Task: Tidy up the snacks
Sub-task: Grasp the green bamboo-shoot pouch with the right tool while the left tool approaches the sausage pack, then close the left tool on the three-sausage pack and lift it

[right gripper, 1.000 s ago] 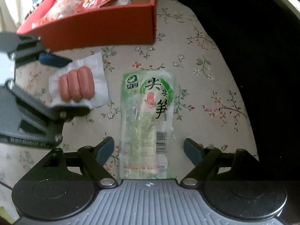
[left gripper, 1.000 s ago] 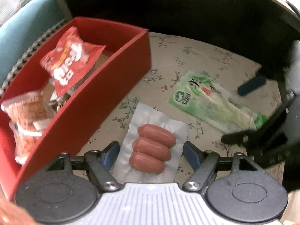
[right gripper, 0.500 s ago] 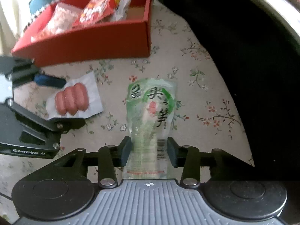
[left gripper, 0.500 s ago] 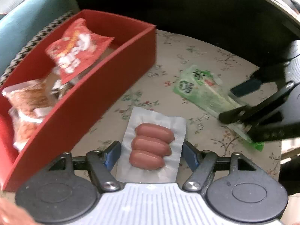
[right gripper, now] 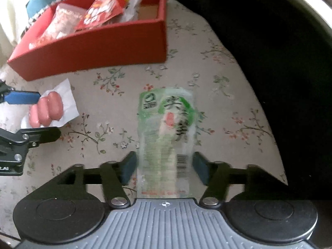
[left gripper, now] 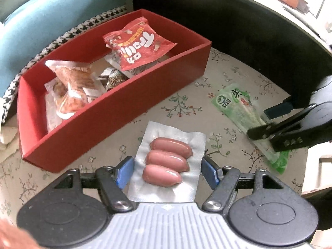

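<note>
A clear pack of three pink sausages [left gripper: 167, 161] sits between the fingers of my left gripper [left gripper: 167, 171], which touch its edges; the pack looks raised off the floral cloth. It also shows in the right wrist view [right gripper: 46, 111]. A green bamboo-shoot packet [right gripper: 166, 137] lies lengthwise between the fingers of my right gripper [right gripper: 164, 169], which close on its sides; it also shows in the left wrist view [left gripper: 238, 105]. A red box [left gripper: 128, 105] behind holds a red snack bag [left gripper: 137, 43] and clear packs of brown snacks [left gripper: 70, 87].
The floral tablecloth [right gripper: 217, 108] ends in a dark drop at the right and far side. A teal cushion with houndstooth trim [left gripper: 41, 31] lies behind the red box [right gripper: 93, 47].
My right gripper closed from wide open onto the green packet and drew it back. My left gripper narrowed onto the sausage pack and rose, so the box shows from higher up.
</note>
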The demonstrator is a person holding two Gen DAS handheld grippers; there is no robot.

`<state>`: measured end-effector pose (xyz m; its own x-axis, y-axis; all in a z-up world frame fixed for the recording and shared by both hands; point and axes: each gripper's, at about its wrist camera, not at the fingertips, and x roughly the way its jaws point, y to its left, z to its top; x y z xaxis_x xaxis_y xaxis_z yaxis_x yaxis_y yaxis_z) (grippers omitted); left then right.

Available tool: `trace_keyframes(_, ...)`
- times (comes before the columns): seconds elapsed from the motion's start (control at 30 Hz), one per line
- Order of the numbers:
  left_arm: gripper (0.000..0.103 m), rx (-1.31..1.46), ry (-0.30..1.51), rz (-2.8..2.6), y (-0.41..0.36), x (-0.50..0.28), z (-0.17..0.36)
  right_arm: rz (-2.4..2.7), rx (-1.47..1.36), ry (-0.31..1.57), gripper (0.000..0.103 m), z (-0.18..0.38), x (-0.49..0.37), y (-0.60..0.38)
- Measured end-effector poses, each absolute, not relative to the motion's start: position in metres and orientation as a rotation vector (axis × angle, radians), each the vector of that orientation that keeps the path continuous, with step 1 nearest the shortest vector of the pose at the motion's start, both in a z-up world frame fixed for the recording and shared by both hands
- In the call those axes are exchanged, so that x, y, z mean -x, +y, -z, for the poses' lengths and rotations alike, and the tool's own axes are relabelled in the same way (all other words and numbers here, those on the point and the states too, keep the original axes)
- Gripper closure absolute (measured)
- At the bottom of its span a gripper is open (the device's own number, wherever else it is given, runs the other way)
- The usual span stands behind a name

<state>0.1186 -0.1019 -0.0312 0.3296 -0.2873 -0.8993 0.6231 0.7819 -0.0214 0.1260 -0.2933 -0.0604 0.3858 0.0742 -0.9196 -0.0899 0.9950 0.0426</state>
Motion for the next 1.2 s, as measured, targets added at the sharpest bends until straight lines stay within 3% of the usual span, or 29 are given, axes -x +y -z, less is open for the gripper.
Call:
trace_keyframes(0.17, 0.039, -0.339, 1.091, 0.605, -0.100, -0.122, 0.033, -0.087, 0.025, 1.140, 0.030, 0.060, -0.135, -0.289)
trace_keyframes(0.23, 0.039, -0.335, 1.091, 0.610, -0.100, -0.122, 0.033, -0.073, 0.032, 1.123, 0.051, 0.056, -0.136, -0.291)
trace_keyframes(0.3, 0.039, -0.332, 1.089, 0.610, -0.099, -0.122, 0.032, -0.089, -0.004, 1.124, 0.060, 0.050, -0.138, -0.293)
trace_keyframes(0.47, 0.040, -0.292, 1.067, 0.606, -0.092, -0.124, 0.021, -0.130, 0.007, 1.108, 0.062, 0.040, -0.127, -0.288)
trace_keyframes(0.57, 0.052, -0.247, 1.059, 0.610, -0.087, -0.127, 0.011, -0.146, -0.019, 1.080, 0.062, 0.030, -0.118, -0.289)
trace_keyframes(0.87, 0.056, -0.292, 1.058, 0.614, -0.087, -0.125, 0.014, -0.135, -0.077, 1.053, 0.062, 0.025, -0.124, -0.296)
trace_keyframes(0.93, 0.054, -0.398, 1.044, 0.641, -0.096, -0.119, 0.023, -0.140, -0.070, 1.059, 0.062, 0.024, -0.122, -0.293)
trace_keyframes(1.0, 0.042, -0.530, 1.016, 0.667, -0.107, -0.113, 0.032, -0.149, -0.069, 1.064, 0.062, 0.024, -0.124, -0.291)
trace_keyframes(1.07, 0.040, -0.651, 0.969, 0.683, -0.115, -0.110, 0.042, -0.162, -0.068, 1.075, 0.062, 0.026, -0.126, -0.289)
trace_keyframes(1.17, 0.026, -0.645, 0.984, 0.679, -0.115, -0.123, 0.054, -0.171, -0.062, 1.095, 0.062, 0.032, -0.130, -0.286)
trace_keyframes(1.2, 0.026, -0.600, 1.006, 0.689, -0.112, -0.130, 0.055, -0.174, -0.062, 1.099, 0.062, 0.032, -0.131, -0.285)
